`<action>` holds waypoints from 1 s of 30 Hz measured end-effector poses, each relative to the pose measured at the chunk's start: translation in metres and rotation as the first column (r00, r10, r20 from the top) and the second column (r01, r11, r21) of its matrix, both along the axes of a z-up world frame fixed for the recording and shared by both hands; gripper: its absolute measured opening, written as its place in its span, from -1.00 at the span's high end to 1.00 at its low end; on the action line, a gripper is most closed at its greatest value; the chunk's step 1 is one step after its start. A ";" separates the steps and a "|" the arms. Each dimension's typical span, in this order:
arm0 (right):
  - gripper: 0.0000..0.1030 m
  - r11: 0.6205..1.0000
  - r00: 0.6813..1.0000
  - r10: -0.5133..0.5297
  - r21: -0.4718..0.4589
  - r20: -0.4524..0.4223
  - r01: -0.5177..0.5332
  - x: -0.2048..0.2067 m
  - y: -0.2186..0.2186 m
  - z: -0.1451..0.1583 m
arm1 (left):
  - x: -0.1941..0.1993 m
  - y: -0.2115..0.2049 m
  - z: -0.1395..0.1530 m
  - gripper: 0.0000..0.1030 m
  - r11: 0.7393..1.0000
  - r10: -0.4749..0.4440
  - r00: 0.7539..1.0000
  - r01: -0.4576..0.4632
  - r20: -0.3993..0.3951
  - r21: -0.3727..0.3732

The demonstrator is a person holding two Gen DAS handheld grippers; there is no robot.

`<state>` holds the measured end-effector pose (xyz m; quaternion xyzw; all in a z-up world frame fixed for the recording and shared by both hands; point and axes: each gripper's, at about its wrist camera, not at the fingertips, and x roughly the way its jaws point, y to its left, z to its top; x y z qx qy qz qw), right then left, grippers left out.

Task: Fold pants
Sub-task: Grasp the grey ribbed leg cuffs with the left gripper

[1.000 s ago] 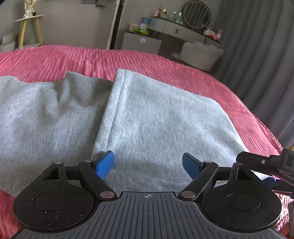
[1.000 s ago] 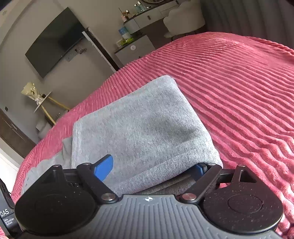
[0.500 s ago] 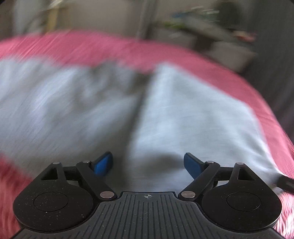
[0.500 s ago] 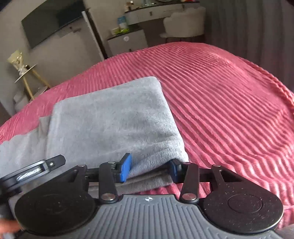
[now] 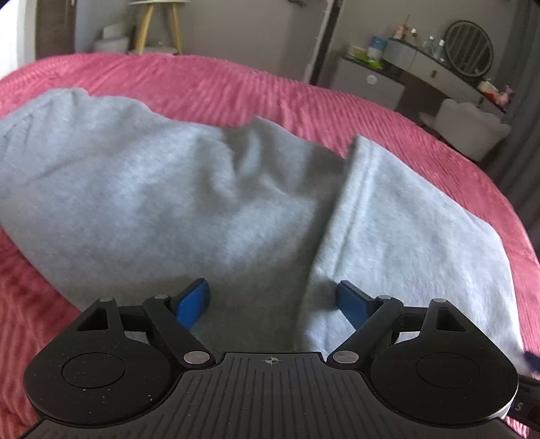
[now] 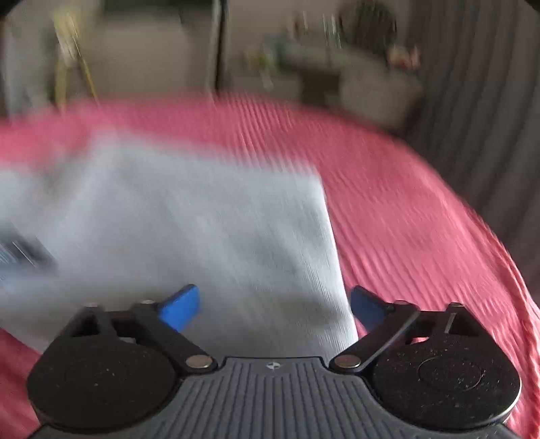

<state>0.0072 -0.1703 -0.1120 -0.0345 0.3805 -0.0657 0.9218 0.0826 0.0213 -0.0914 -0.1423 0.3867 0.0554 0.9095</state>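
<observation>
The grey pants [image 5: 141,189] lie across the pink bedspread [image 5: 236,91]. A folded-over part [image 5: 415,233] lies on top at the right, its hem edge running up the middle. My left gripper [image 5: 272,300] is open just above the near edge of the pants, straddling that hem edge, and holds nothing. In the blurred right wrist view, my right gripper [image 6: 274,305] is open over the right near corner of the folded grey part [image 6: 209,236], with the pink bedspread [image 6: 422,219] to its right.
Beyond the bed stand a dresser with a round mirror [image 5: 467,49], a white chair [image 5: 469,126], a small wooden side table [image 5: 158,20] and grey curtains [image 6: 489,84]. Part of the right gripper shows at the lower right edge of the left wrist view [image 5: 530,364].
My left gripper has shifted left, so the hem edge is now between its fingers. My right gripper closed partway around the fold's corner, then opened wide and is moving, blurring its view.
</observation>
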 end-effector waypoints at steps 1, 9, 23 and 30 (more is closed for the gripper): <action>-0.89 0.998 1.000 -0.015 0.066 0.017 0.014 -0.001 -0.008 -0.006 | 0.001 0.003 0.000 -0.75 1.000 0.011 1.000 -0.011 0.002 -0.005; -0.90 0.986 0.994 -0.072 0.155 0.083 0.059 -0.004 -0.014 -0.016 | -0.014 0.088 0.032 -0.75 0.966 0.163 0.975 -0.126 0.152 -0.225; -0.91 0.976 0.991 -0.112 0.197 0.073 0.096 0.004 -0.020 -0.015 | -0.054 0.295 -0.027 -0.73 0.763 0.473 0.876 -0.357 0.089 -0.539; -0.91 0.976 0.990 -0.115 0.195 0.088 0.096 0.003 -0.020 -0.016 | -0.054 0.312 -0.043 -0.74 0.718 0.468 0.870 -0.272 0.155 -0.640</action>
